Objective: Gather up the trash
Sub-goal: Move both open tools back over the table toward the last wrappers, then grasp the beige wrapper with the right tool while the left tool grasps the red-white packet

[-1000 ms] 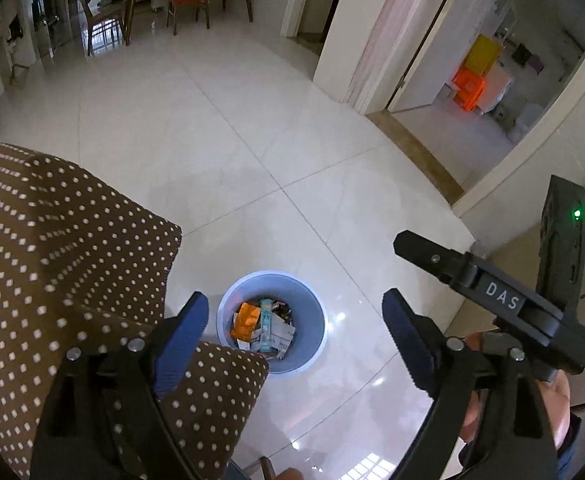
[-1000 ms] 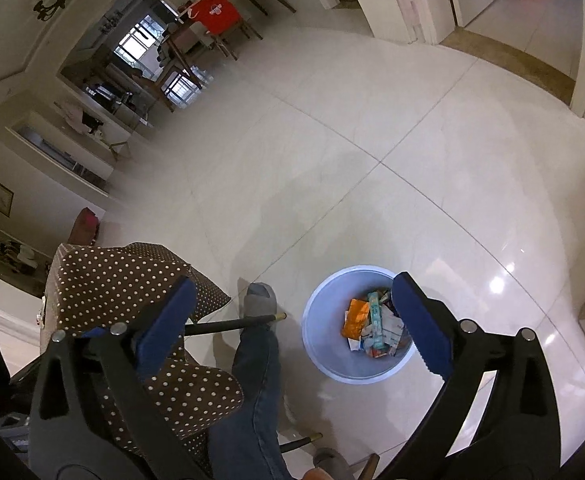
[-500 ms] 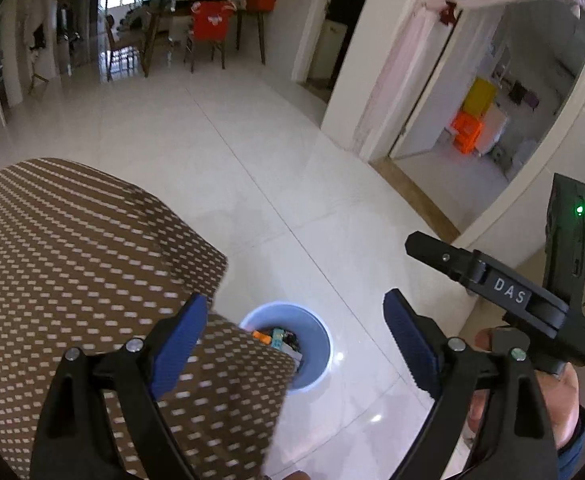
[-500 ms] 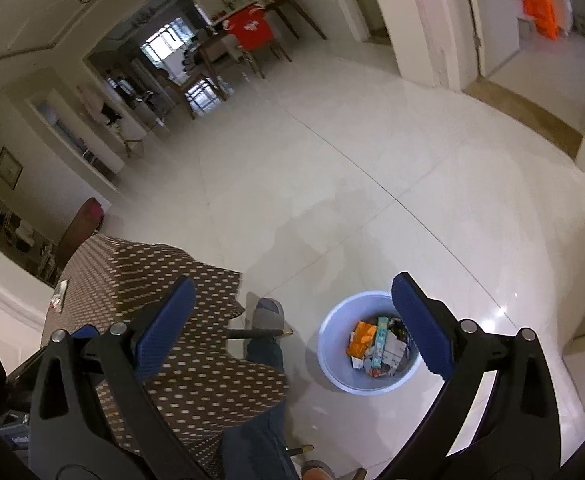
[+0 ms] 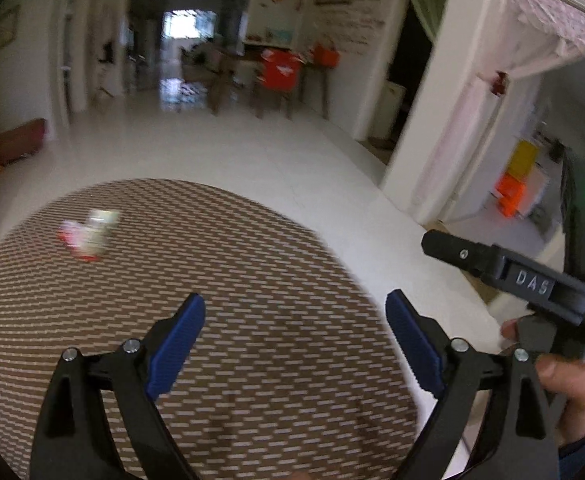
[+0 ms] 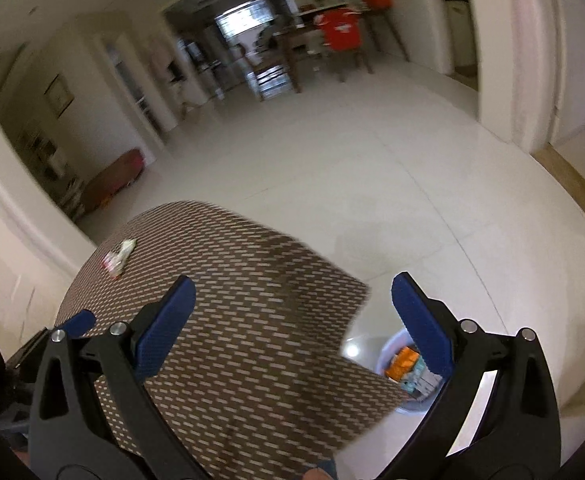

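A crumpled red-and-white wrapper lies on the far left part of a brown dotted tablecloth; the right wrist view shows this wrapper too, small and blurred. My left gripper hangs open over the cloth, nothing between its blue pads. My right gripper is open as well, above the cloth's right corner. A pale blue bin with boxes and packets in it stands on the floor beneath the right fingertip, partly hidden by cloth and finger. The right gripper also appears in the left wrist view, held by a hand.
Glossy white tile floor spreads beyond the table. A dining table with red-covered chairs stands far back. A white pillar and a doorway with orange and yellow boxes are on the right. A dark red bench lines the left wall.
Both cameras have tilted up from the bin toward the tabletop. The wrapper has come into view; the bin has left the left wrist view. Both grippers stayed open.
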The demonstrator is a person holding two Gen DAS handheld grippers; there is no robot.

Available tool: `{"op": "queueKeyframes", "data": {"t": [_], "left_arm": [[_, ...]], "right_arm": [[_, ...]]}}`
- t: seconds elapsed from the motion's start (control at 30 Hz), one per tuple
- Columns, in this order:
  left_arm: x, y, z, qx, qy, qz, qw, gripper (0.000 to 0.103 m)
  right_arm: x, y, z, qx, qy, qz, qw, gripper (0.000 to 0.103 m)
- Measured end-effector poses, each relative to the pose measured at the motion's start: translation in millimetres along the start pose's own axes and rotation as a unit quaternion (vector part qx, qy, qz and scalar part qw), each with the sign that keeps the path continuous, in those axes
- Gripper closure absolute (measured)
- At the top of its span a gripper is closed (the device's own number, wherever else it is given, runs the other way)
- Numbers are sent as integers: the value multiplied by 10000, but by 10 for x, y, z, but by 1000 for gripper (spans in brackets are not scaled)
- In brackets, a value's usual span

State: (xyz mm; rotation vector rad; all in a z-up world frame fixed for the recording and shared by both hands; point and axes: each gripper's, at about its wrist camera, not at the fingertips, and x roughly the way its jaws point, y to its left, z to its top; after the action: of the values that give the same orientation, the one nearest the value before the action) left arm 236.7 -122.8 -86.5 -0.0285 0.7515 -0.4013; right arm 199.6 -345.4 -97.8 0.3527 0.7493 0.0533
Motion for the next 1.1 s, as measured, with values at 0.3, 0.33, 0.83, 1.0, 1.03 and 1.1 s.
{"op": "queueKeyframes", "data": {"t": [0.3,0.33,0.83,1.0,1.03,1.1], "left_arm": [[-308,1292,-56,-843,-297,1056,9904,12],[-307,1423,-74,-944,-299,1181,9881,12],[-125,2455,-224,-1592,72,1750,9716,12],[56,2491,-83,-1504,164,1845,9711,12],[86,2494,-50,-1495,160,1860,9710,12],[187,2471,47,-1409,170,1890,9717,12]], "right_arm": [[700,1312,41,-944,330,489,9938,7],[804,1448,29,-1032,383,547,9924,7],[2262,2658,-77,-2141,1057,358,9704,36],[2364,2703,-187,-2506,978,225,9629,76],[2353,2663,-176,-2449,1005,297,9639,83],[2311,2537,-150,-2334,1029,383,9662,88]]}}
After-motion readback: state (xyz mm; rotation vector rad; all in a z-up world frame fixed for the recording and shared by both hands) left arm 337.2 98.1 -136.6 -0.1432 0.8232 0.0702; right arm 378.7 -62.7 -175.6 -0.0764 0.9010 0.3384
